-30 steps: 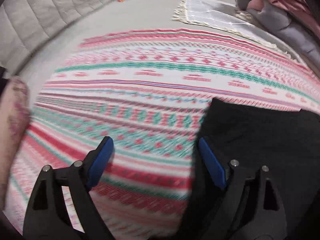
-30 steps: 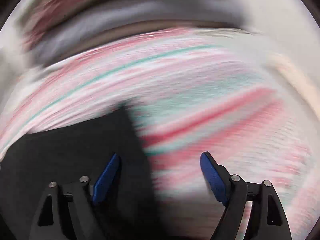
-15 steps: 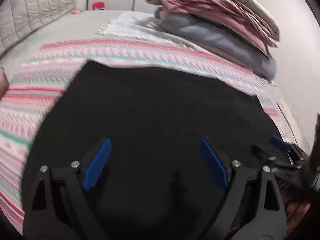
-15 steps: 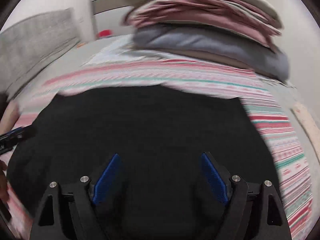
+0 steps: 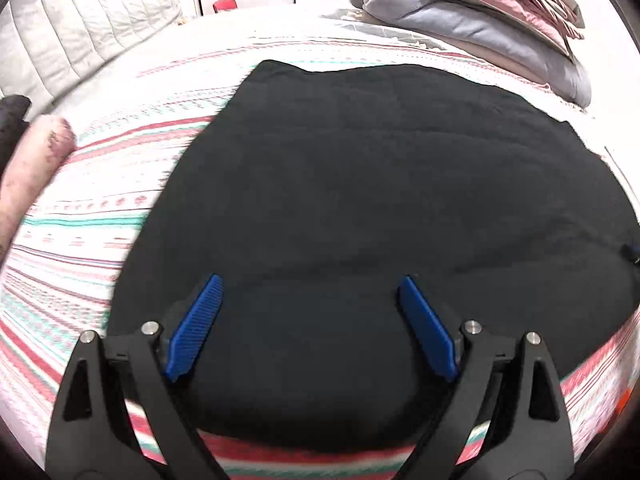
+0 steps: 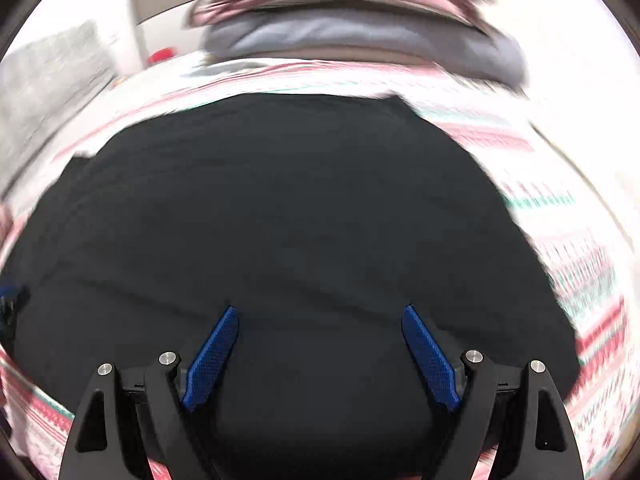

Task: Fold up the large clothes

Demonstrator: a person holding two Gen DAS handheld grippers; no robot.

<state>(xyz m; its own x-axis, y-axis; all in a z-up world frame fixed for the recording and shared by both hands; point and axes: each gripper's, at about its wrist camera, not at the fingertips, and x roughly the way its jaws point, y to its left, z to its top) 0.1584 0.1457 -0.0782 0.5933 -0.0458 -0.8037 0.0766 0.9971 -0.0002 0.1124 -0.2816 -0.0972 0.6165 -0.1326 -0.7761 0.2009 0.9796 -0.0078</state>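
black garment [image 5: 380, 200] flat, long axis left-right | left tool [image 5: 310, 320] apart | right tool [image 6: 320, 344] apart

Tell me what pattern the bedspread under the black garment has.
The bedspread has red, pink and teal patterned stripes on white, clearest in the left wrist view.

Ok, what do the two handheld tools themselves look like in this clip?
Both look identical. The left tool and right tool each have matte black angular arms with triangular cutouts, silver round pivot bolts, and two flat blue pads with a fine knurled texture. No cables, labels or sleeves show.
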